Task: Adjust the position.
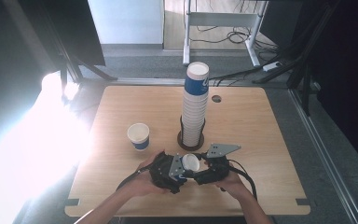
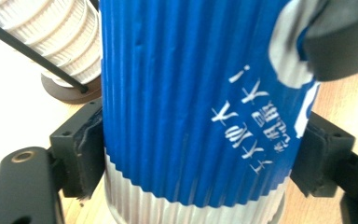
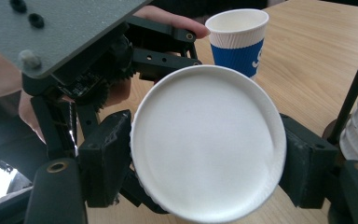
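High view: near the front edge of the wooden table (image 1: pixel 242 116), both hands meet over one paper cup (image 1: pixel 190 163), which lies tipped so that a white round end faces up. The left gripper (image 1: pixel 175 171) comes in from the left and the right gripper (image 1: pixel 204 171) from the right, each with a cable trailing back toward the person.

Right gripper view: the cup's white round end (image 3: pixel 207 140) sits between the two black jaws, whose pads lie against its rim on both sides, so this gripper is pinching the cup. The left gripper's body and a hand (image 3: pixel 168 18) show just behind it.

Left gripper view: the cup's blue ribbed wall (image 2: pixel 186 102) with white lettering stands between this gripper's jaws. The jaw on the picture's left looks to lie against the wall; the one on the right seems close to it, but the view is too tight to say whether they press, so I cannot tell whether this gripper grips or stands loose.

Farther back on the table, a tall stack of cups (image 1: pixel 195 105) rises in a round holder (image 1: pixel 182 141), and a single upright cup (image 1: pixel 138 136) with a blue band stands well to the left of the stack.
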{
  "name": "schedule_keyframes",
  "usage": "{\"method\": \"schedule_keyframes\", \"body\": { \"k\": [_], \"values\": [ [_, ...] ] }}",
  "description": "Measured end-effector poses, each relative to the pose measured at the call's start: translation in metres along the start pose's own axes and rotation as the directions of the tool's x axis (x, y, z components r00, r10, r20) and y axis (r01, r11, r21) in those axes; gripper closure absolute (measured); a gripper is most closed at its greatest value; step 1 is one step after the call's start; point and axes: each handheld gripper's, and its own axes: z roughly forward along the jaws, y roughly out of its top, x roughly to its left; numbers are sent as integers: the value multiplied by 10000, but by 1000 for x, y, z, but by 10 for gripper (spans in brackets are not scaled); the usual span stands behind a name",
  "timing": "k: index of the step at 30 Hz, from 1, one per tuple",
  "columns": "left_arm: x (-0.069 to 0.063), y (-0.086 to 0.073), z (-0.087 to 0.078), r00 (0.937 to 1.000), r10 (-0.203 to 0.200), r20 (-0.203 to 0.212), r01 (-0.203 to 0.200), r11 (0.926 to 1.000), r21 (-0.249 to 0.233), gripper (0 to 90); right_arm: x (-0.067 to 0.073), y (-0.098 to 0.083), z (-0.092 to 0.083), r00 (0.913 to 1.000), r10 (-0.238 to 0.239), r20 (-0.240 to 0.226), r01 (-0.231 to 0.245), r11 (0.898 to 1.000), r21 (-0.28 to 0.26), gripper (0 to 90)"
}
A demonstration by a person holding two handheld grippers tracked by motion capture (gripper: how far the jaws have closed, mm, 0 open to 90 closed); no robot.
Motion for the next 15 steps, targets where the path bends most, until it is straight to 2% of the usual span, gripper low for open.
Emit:
{"method": "schedule_keyframes", "body": {
  "k": [1,3,6,8,11,13,15],
  "values": [
    [1,0,0,10000,-53,38,53,10000,-73,160,0,0,0,10000,6,-26,-6,10000,-38,277],
    [3,-2,-2,9991,-418,50,419,9984,-367,137,0,0,-2,10000,-3,-51,2,9999,-131,278],
    [5,-8,-4,9938,-1099,133,1107,9900,-873,104,-1,0,-7,9999,121,-71,-124,9986,-505,278],
    [5,-12,-6,9849,-1711,254,1729,9741,-1456,95,-2,1,-11,9997,241,-36,-243,9963,-826,279],
    [4,-18,-5,9722,-2319,330,2337,9512,-2013,90,-4,1,-17,9991,424,-66,-429,9919,-1197,278],
    [4,-21,-3,9612,-2694,595,2758,9312,-2385,90,-6,1,-19,9988,489,-10,-486,9896,-1351,278],
    [5,-25,-1,9481,-3050,900,3180,9081,-2724,90,-7,0,-21,9983,580,-33,-578,9867,-1517,278]
  ]
}}
